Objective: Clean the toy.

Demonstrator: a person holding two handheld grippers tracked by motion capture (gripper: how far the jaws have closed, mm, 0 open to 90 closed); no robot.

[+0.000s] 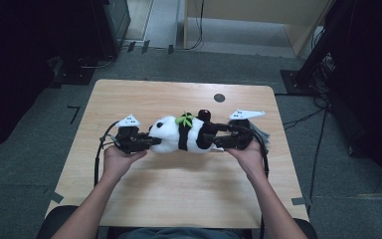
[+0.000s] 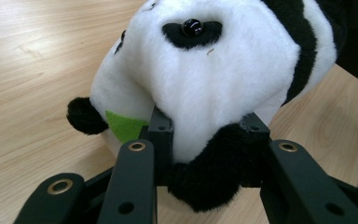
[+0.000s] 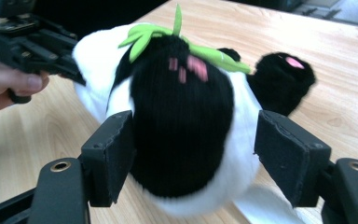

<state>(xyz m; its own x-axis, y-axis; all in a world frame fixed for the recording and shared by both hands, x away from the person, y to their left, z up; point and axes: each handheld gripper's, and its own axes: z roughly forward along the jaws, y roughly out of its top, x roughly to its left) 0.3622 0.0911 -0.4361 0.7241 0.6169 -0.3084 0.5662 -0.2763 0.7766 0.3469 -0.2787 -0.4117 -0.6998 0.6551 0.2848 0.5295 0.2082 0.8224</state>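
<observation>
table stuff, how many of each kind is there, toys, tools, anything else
plush panda: 1
tools: 2, the left tool and the right tool
dark round spot on the table: 1
total: 4

The plush panda lies on its side on the desk, near its middle. The left gripper is at the panda's left end, the right gripper at its right end.
</observation>
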